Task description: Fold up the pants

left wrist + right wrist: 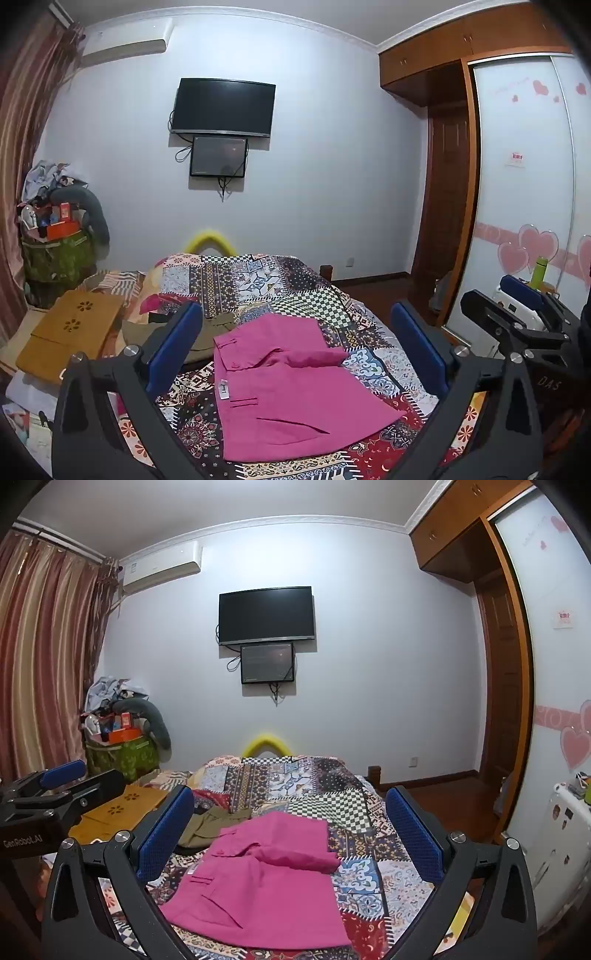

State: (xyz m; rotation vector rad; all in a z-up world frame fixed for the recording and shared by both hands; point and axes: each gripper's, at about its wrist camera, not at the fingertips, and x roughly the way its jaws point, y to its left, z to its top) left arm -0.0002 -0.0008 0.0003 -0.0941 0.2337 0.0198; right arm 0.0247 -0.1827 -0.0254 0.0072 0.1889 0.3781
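Pink pants [291, 391] lie folded into a compact stack on the patchwork bedspread [258, 284], with one folded layer lying across the top. They also show in the right wrist view [266, 878]. My left gripper [295, 339] is open and empty, held above the pants. My right gripper [291, 830] is open and empty above the pants too. The right gripper shows at the right edge of the left wrist view [517, 314]. The left gripper shows at the left edge of the right wrist view [59, 790].
Olive-green clothing [207, 332] lies on the bed beyond the pants. A yellow-brown board [70, 328] sits at the bed's left. A cluttered green basket [55, 254] stands by the curtain. A wardrobe [528, 206] and a white cabinet [561, 842] are on the right.
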